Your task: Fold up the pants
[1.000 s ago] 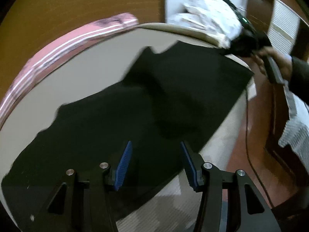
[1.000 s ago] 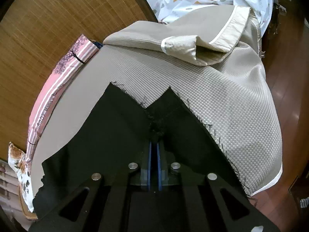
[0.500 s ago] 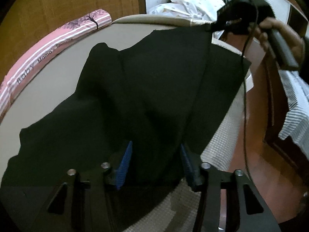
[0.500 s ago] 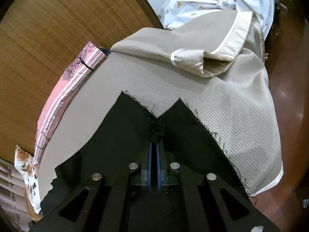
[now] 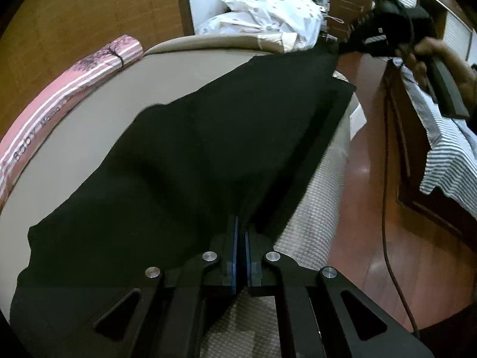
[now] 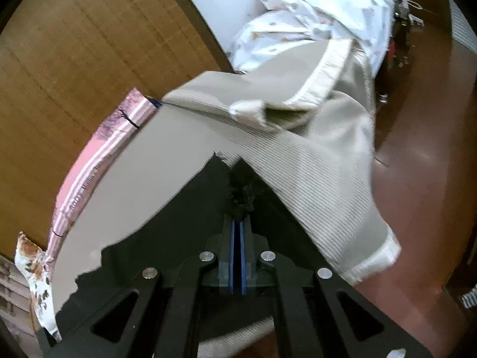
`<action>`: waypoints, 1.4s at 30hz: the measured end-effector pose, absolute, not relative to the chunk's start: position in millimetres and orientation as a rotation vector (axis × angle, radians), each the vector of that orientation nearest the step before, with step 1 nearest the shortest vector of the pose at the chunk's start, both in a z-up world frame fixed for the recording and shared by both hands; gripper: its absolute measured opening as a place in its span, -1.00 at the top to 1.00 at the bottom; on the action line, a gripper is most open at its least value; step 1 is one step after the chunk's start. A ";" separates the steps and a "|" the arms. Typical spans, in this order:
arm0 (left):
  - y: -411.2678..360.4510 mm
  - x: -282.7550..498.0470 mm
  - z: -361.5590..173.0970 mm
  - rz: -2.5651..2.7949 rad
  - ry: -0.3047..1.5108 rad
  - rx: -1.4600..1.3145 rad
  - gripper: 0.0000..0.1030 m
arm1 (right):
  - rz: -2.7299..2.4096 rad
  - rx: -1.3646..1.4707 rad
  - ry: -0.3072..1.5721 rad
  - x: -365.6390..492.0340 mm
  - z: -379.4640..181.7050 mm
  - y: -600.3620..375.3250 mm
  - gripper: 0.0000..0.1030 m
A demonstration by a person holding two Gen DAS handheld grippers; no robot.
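Black pants (image 5: 193, 155) lie across a beige bed cover (image 5: 125, 89). At their near edge my left gripper (image 5: 240, 229) is shut, with the black cloth pinched between its blue pads. The top layer runs taut from there to the far end, where my right gripper (image 5: 345, 46), held by a hand (image 5: 429, 56), grips it above the bed. In the right wrist view the right gripper (image 6: 238, 219) is shut on the frayed hem of the pants (image 6: 179, 223), which hang down from it. A lower layer of the pants (image 5: 328, 137) stays flat on the cover.
A pink striped roll (image 5: 74, 89) lines the bed's far side against a wooden wall. A white dotted bedding pile (image 5: 268, 9) sits at the bed's end beside the cover's folded-back corner (image 6: 283, 98). Right of the bed are wooden floor (image 5: 372, 208), a cable (image 5: 387, 223) and striped cloth (image 5: 447, 161).
The left jaws have shut on the pants' near edge. The right gripper has risen with the hem, lifting the top layer taut off the bed.
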State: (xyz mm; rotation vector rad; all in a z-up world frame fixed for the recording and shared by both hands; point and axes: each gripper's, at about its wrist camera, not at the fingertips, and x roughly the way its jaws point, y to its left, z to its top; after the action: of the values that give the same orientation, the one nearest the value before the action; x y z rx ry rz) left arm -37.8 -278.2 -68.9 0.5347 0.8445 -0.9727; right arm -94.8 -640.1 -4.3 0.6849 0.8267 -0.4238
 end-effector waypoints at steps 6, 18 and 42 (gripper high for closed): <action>-276.6 -38.9 -67.8 -1.007 0.851 0.527 0.91 | -0.503 0.725 0.877 -125.8 -36.5 -644.2 0.97; -270.7 -34.3 -66.0 -0.992 0.915 0.445 0.55 | -0.631 0.715 0.989 -133.5 -63.0 -650.0 0.33; 37.9 61.3 -40.1 -0.254 0.881 0.082 0.09 | 0.354 0.267 1.163 131.9 -31.2 -321.6 0.36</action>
State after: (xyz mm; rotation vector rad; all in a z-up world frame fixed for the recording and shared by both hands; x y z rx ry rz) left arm 61.3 37.9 -40.1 0.0821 0.8805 -0.2541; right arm 131.9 -321.6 -31.2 0.2669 1.1631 0.3537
